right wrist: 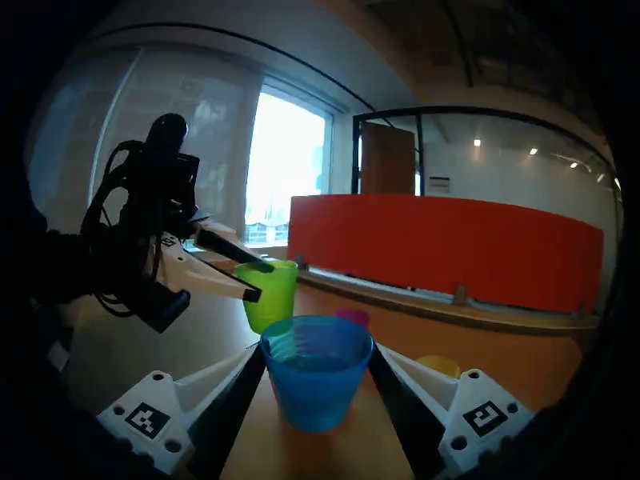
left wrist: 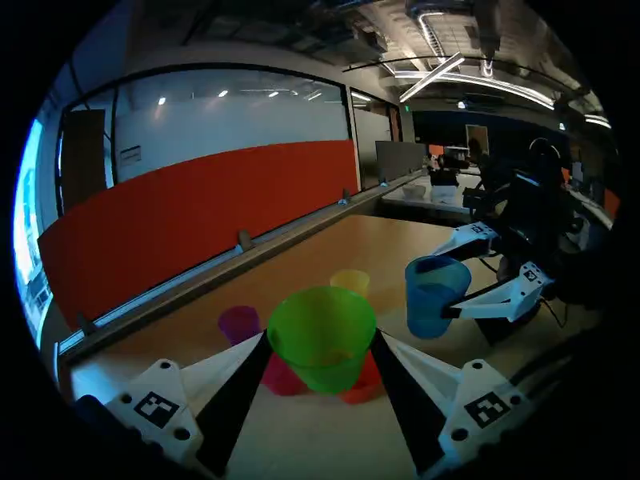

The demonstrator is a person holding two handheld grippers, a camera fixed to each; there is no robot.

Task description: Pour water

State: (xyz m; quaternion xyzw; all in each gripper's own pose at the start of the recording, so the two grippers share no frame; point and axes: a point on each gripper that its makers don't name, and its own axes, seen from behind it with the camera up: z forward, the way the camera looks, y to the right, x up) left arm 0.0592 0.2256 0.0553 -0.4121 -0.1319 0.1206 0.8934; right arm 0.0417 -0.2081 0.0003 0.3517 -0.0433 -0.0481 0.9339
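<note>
**Left gripper view, left to right**
- Orange-red partition (left wrist: pixel 200 208): runs along the far edge of the desk (left wrist: pixel 384 240), with glass above it.
- Purple cup (left wrist: pixel 238 322): upright on the desk, behind the near finger on the left.
- Pink cup (left wrist: pixel 280 378): low, partly hidden behind the green cup.
- Left gripper (left wrist: pixel 321 340): closed on the green cup (left wrist: pixel 320 352), one finger pressing each side. The cup is upright at centre frame with its mouth open to the camera.
- Yellow cup (left wrist: pixel 350 282): upright on the desk, farther back, just right of centre.
- Orange cup (left wrist: pixel 364 386): low, showing at the green cup's right side.
- Blue cup (left wrist: pixel 428 308): upright, right of the green cup and apart from it.
- Right gripper (left wrist: pixel 446 282): clamps the blue cup from the right.

**Right gripper view, left to right**
- Left gripper (right wrist: pixel 260 282): reaches in from the left under a dark mount with cables, gripping the green cup (right wrist: pixel 272 300), which is upright.
- Window (right wrist: pixel 284 176): bright, behind the green cup.
- Right gripper (right wrist: pixel 318 360): closed on the blue cup (right wrist: pixel 318 384), a finger on each side. The cup is upright in the foreground, nearer than the green cup and just right of it. A darker level shows inside it, and I cannot tell whether that is water.
- Purple cup (right wrist: pixel 354 318): its rim shows just behind the blue cup.
- Yellow cup (right wrist: pixel 438 366): on the desk (right wrist: pixel 512 344), right of the blue cup.
- Partition (right wrist: pixel 448 240): spans the background on the right.
</note>
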